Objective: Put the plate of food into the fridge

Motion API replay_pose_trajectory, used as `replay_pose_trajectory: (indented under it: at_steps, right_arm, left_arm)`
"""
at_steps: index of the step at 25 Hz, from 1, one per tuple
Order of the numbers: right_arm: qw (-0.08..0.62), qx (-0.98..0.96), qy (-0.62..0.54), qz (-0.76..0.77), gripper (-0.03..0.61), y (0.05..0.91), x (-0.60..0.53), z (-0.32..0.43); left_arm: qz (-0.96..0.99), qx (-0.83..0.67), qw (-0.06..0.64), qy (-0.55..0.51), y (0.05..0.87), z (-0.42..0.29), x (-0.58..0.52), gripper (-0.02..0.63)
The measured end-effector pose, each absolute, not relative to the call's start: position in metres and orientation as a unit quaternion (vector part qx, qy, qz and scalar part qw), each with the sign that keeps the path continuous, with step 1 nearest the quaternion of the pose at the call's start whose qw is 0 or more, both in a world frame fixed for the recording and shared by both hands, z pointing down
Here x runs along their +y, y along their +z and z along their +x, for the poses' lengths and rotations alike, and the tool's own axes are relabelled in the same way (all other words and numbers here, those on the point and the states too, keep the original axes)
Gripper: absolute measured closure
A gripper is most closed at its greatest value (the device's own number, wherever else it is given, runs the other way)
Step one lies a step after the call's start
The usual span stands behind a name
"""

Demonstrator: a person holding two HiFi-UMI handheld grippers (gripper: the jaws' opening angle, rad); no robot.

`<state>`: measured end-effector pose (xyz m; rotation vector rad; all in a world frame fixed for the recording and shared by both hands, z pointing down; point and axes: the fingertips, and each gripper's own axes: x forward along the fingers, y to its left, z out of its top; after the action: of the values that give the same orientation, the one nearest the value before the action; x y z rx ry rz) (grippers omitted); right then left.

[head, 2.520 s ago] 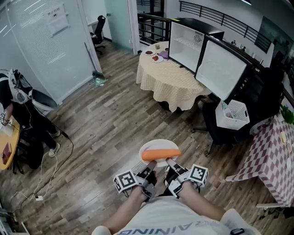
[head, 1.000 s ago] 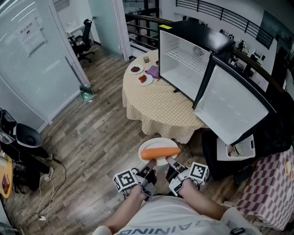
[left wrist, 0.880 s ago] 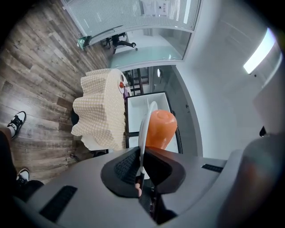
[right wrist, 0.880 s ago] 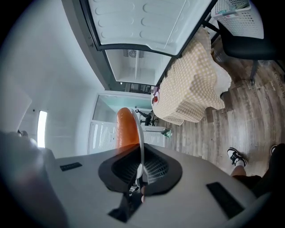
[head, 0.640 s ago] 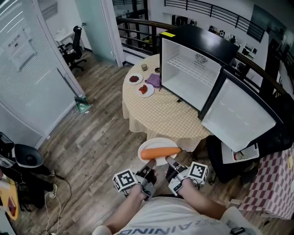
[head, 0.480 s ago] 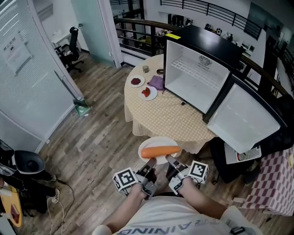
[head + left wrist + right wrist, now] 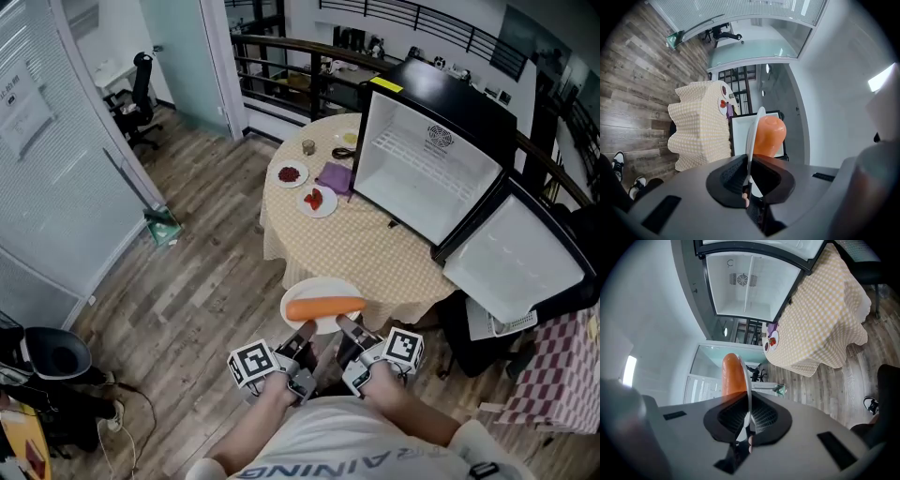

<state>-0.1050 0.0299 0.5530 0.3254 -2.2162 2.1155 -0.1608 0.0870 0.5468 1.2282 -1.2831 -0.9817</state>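
Observation:
A white plate (image 7: 323, 291) carrying an orange carrot (image 7: 324, 307) is held level in front of me over the wooden floor. My left gripper (image 7: 303, 335) is shut on the plate's near-left rim, and my right gripper (image 7: 343, 329) is shut on its near-right rim. In the left gripper view the plate (image 7: 752, 136) shows edge-on with the carrot (image 7: 769, 136) beside it; the right gripper view shows the same plate (image 7: 748, 385) and carrot (image 7: 733, 376). The fridge (image 7: 424, 167) stands on the round table with its door (image 7: 516, 261) swung open to the right and its white inside bare.
The round table (image 7: 375, 246) with a checked cloth lies just ahead of the plate. Two small plates of red food (image 7: 318, 200) and a purple cloth (image 7: 335, 176) sit on its far side. A railing (image 7: 291, 66) runs behind. A checked table (image 7: 553, 375) stands at the right.
The table and open fridge have drawn closer and shifted right in the head view as I walked forward. Both grippers keep the same hold on the plate.

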Motion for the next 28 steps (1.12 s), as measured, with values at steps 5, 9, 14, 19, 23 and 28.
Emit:
replay_pose_trajectory:
  at_steps: [5, 9, 14, 19, 23, 28]
  right_arm:
    - [0.025, -0.714, 0.689, 0.124, 0.546, 0.560, 0.014, -0.113]
    - [0.011, -0.708, 0.694, 0.132, 0.546, 0.564, -0.015, -0.119]
    - [-0.018, -0.701, 0.697, 0.150, 0.546, 0.563, -0.067, -0.125]
    - [-0.055, -0.699, 0.691, 0.173, 0.546, 0.555, -0.128, -0.119]
    - [-0.076, -0.696, 0.686, 0.195, 0.546, 0.554, -0.166, -0.106]
    - [-0.105, -0.684, 0.689, 0.214, 0.546, 0.555, -0.197, -0.092]
  left_arm:
    - [0.516, -0.527, 0.543, -0.401, 0.554, -0.171, 0.070, 0.588]
    - [0.527, -0.512, 0.551, -0.396, 0.556, -0.177, 0.036, 0.588]
    - [0.550, -0.493, 0.557, -0.379, 0.551, -0.186, -0.021, 0.588]
    - [0.574, -0.470, 0.568, -0.357, 0.544, -0.182, -0.087, 0.588]
    - [0.593, -0.453, 0.576, -0.334, 0.541, -0.173, -0.130, 0.588]
    - [0.603, -0.428, 0.591, -0.322, 0.538, -0.159, -0.167, 0.588]
